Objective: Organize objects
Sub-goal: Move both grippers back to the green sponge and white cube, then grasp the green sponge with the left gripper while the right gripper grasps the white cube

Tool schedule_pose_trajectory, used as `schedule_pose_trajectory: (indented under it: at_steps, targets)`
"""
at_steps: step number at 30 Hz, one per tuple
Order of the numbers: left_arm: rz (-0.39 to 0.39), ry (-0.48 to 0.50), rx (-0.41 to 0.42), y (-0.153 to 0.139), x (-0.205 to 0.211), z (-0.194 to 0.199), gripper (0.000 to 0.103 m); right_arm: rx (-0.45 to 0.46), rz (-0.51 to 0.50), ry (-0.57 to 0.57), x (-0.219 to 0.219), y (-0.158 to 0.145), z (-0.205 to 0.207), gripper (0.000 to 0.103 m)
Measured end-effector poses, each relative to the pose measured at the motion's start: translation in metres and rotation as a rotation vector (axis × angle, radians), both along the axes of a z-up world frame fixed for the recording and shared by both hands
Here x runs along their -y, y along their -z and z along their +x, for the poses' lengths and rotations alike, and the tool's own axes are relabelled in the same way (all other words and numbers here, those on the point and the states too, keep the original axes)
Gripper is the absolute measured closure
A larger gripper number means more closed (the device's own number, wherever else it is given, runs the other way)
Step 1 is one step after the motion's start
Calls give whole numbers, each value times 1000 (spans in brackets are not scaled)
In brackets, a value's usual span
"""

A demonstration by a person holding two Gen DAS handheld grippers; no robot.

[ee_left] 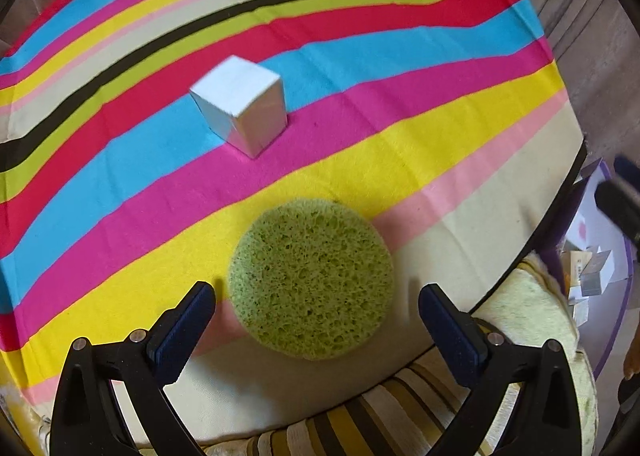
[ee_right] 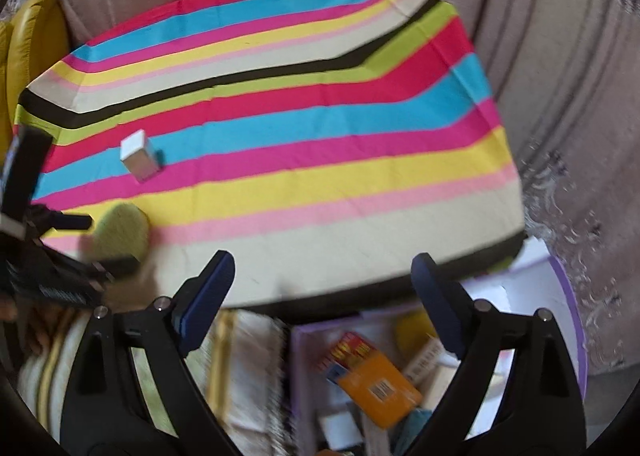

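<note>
Straddling porous round sponge (ee_left: 310,280) | left gripper (ee_left: 316,296) spread | matte cube (ee_left: 240,109) apart

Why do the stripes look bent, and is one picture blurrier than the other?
Left wrist view: the wide lens curves the tablecloth stripes; the sponge is sharp, the white box slightly soft. Right wrist view: blurrier overall, the items in the purple box smeared.

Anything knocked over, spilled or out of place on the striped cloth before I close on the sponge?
Nothing stands out. The green sponge lies flat between the open left hand-held gripper fingers, and the white box sits upright farther back.
</note>
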State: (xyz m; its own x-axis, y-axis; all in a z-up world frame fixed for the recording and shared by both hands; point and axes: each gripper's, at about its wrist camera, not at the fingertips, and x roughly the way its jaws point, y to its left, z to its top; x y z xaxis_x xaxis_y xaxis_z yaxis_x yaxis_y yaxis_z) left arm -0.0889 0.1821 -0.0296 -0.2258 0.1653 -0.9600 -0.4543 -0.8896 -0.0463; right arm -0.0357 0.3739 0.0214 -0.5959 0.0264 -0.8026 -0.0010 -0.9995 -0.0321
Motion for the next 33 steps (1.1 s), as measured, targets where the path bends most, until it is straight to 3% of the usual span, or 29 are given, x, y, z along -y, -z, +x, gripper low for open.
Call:
schedule_pose_trajectory:
  at_steps: [7,13,25,33]
  targets:
    - [-7,2,-39,1,0,-2,20,13,3,-56,34,2,-30,11]
    - [68,-116,-64,-13,34,-7,20,21,-19,-102,65,5,-56,11]
    - [32,-331,-181,-31,96,-18,20,39,-31,-287,143,23,-101,11]
    - [27,-370,-205,-35,117,-27,20,86,7,-310,171,52,-132,11]
